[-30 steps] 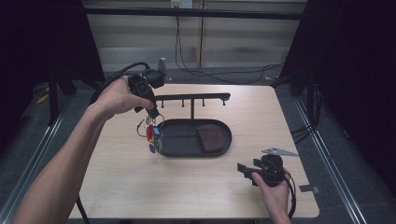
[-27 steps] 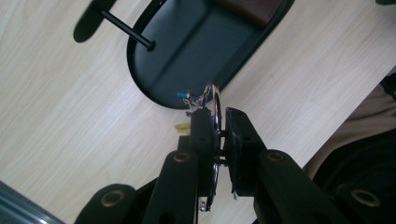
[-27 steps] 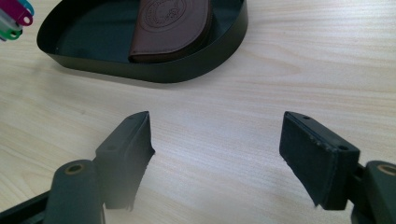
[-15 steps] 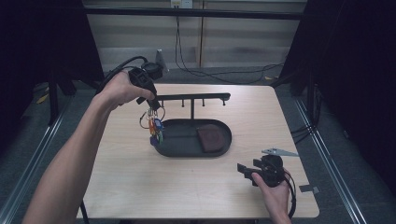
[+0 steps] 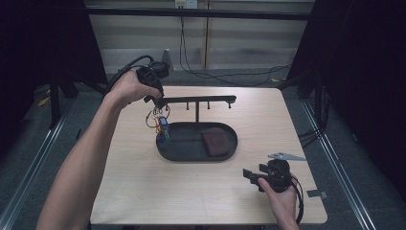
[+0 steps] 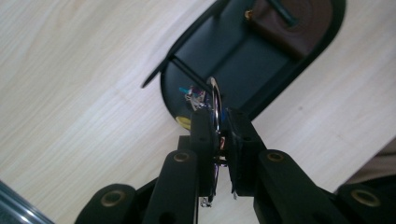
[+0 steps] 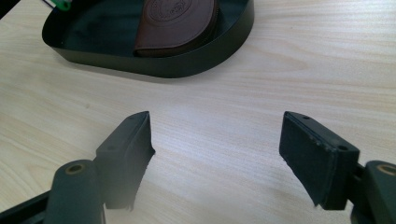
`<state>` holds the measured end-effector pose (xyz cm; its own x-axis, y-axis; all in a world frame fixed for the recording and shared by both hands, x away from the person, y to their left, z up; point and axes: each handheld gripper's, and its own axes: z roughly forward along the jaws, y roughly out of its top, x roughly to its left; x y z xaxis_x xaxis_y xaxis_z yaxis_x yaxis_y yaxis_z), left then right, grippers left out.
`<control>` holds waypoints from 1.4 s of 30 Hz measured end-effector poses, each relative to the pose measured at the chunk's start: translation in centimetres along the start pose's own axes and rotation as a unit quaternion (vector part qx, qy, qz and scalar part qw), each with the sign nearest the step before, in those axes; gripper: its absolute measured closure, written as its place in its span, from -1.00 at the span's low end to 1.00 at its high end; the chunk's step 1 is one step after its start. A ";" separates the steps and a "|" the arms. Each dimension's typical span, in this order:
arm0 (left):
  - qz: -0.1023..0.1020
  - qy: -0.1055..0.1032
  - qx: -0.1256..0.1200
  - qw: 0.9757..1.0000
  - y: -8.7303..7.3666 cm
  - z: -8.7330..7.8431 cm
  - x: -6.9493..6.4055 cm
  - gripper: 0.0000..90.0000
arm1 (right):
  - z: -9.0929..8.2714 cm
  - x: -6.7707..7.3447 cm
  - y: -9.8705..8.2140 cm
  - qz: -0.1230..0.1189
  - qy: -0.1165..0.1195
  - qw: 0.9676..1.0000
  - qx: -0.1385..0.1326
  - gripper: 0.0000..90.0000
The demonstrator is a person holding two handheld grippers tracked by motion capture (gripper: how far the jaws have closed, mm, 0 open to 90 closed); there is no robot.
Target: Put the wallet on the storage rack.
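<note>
My left gripper [image 6: 218, 140] pinches one shiny metal key ring [image 6: 214, 100] above the oval black tray [image 5: 177, 152]; one brown leather pouch [image 5: 215, 142] lies inside; my right gripper [image 7: 217, 154] gapes empty over pale wood

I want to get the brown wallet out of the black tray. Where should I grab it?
Probably the wallet's inner edge, coming down from above. It lies flat at the right end of the tray, close to the wall there, so open tongs would have more room toward the tray's middle.
</note>
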<state>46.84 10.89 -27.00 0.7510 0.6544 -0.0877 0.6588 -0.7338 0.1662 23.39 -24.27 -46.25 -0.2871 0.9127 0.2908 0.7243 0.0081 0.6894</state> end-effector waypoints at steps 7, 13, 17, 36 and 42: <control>0.001 0.007 -0.004 1.000 0.1 0.2 0.3 0.83 | 0.0 0.1 0.0 -0.002 0.001 1.000 0.000 -0.43; 0.010 0.021 0.002 1.000 0.4 0.9 0.5 0.83 | 0.0 0.0 0.0 -0.003 0.002 1.000 -0.001 -0.43; 0.008 0.029 0.001 1.000 0.7 1.3 0.4 0.83 | 0.0 0.0 0.0 -0.004 0.001 1.000 -0.001 -0.43; 0.013 0.020 0.006 1.000 1.0 2.1 0.4 0.82 | -0.1 -0.1 0.1 -0.006 -0.001 1.000 -0.004 -0.43; 0.003 0.014 -0.005 1.000 1.0 2.1 0.5 0.78 | -0.3 -0.2 -0.1 -0.005 -0.001 1.000 -0.005 -0.42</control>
<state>47.94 10.08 -28.95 0.7531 0.6552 -0.0593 0.6540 -0.7357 0.1763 23.22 -24.53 -46.19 -0.2926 0.9132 0.2835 0.7156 0.0125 0.6984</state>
